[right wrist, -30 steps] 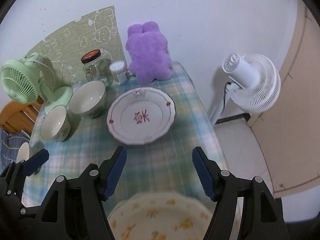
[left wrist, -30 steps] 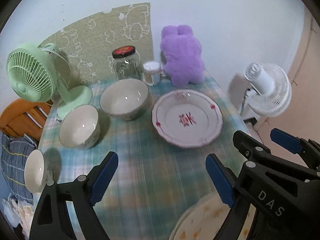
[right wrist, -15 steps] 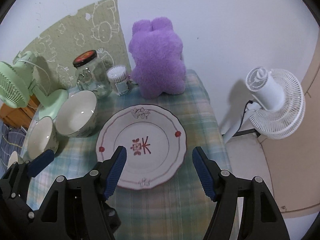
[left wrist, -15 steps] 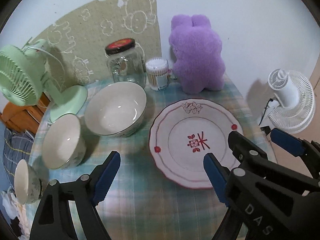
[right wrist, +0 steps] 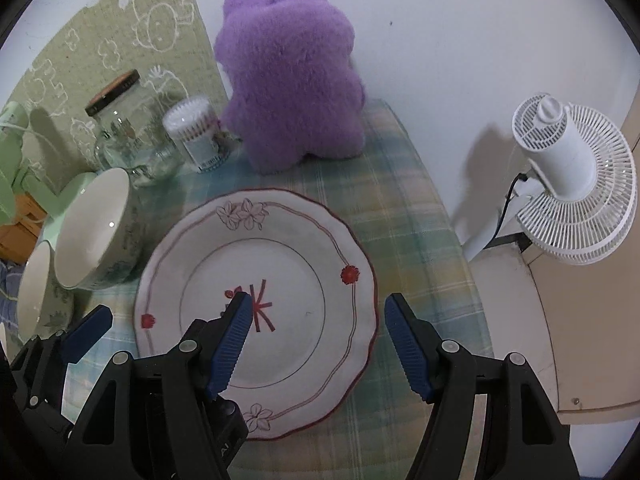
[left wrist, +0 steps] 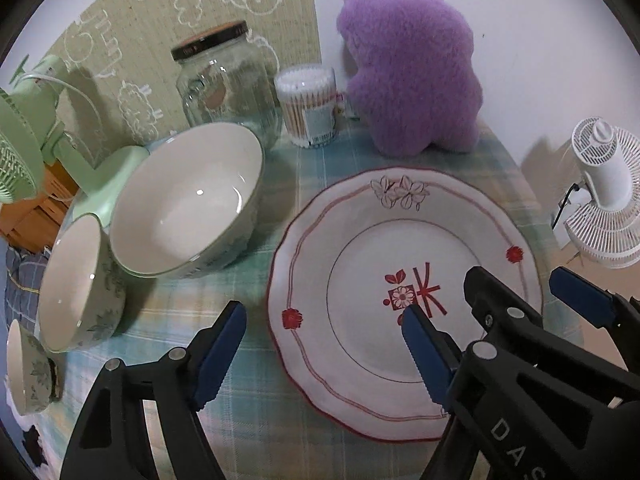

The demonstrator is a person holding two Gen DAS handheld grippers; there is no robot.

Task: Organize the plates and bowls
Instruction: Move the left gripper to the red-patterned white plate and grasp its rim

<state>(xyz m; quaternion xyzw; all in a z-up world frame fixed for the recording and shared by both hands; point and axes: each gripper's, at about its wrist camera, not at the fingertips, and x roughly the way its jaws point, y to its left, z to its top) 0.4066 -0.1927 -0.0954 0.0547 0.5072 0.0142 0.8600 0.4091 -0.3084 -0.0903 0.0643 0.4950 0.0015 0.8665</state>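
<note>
- Left hand-held gripper is hovering over the near-left rim of the plate, its jaws closing but pressing on nothing; the rim is lying between the two blue pads, one over the checked cloth, the other over the plate's centre.
- Right hand-held gripper is hanging released above the plate's right half, its jaws standing wide, one pad over the red centre motif and the other just past the right rim.
- Plate is lying flat on the desk, in front of the purple plush toy.
- Large bowl is sitting just left of the plate, apart from it, with a medium bowl and a small bowl lining up further left.
</note>
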